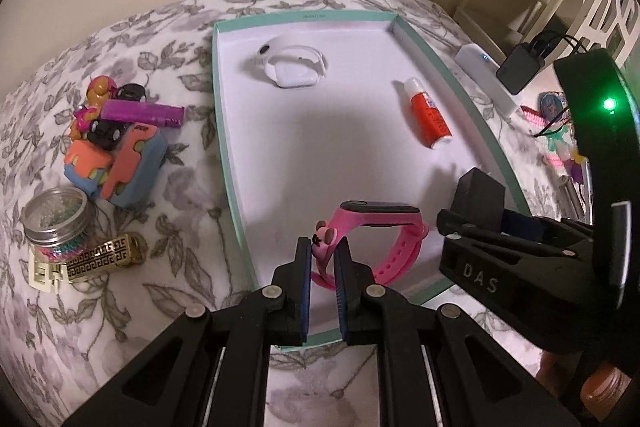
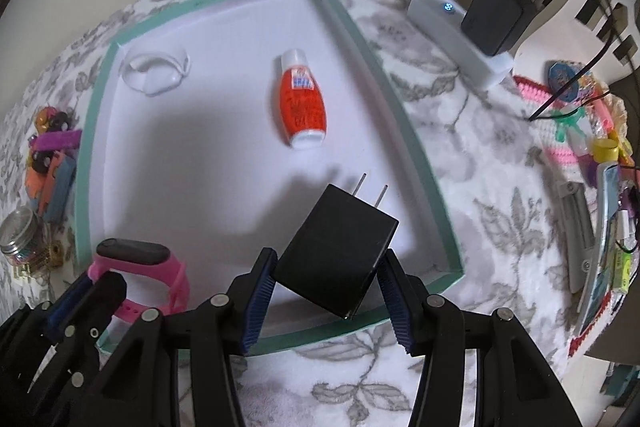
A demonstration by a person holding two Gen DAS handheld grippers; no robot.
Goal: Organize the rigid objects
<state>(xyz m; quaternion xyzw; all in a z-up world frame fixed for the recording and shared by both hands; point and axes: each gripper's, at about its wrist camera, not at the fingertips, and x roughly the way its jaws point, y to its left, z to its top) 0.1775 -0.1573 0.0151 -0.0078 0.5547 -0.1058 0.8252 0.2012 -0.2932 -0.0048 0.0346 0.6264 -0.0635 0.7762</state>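
Risk at this moment lies mostly with the black charger, which the right tool holds tilted, its two prongs pointing to the far side, above the near right corner of the shallow green-edged box. Only the lower part of the charger sits between the blue pads, so I judge that it could turn or slip out if the tool moves quickly, and it could then land on the box wall or on the flowered cover outside. The left tool is narrow and closed on the strap of the pink watch, near the small bear charm; the watch stands at the near edge inside the box. The strap is flexible, so when it is released the watch may fall on its side or roll. Both tools are close together here, and they could touch each other. Farther in the box lie the orange bottle and the white band, well apart from both tools. Toys, a jar and a gold lighter wait on the left, outside the box.
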